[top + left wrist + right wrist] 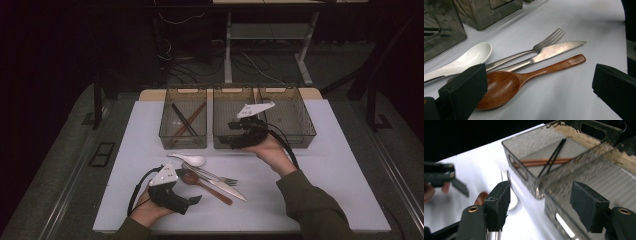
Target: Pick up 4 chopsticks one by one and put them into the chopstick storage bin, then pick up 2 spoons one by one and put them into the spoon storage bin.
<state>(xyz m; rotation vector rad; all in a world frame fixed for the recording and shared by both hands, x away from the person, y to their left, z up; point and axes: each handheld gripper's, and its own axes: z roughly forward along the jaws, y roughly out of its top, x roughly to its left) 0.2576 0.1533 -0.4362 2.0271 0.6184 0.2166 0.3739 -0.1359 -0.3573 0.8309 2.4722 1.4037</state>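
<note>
Four pieces of cutlery lie together on the white table: a white ceramic spoon (187,159) (469,58), a steel fork (212,175) (544,43), a steel knife (227,190) (554,50) and a wooden spoon (202,184) (524,77). My left gripper (190,204) (539,95) rests low at the front left, open, with the wooden spoon's bowl beside its left jaw and untouched. My right gripper (234,135) (544,205) hovers open at the front wall of the middle bin (222,100), and nothing sits between its jaws.
Three smoky clear bins stand in a row at the table's back. The left bin (183,142) (524,147) holds black and brown chopsticks (184,120) (544,161). The right bin (295,115) has nothing visible inside. In the right gripper view, the left gripper (441,176) shows farther off.
</note>
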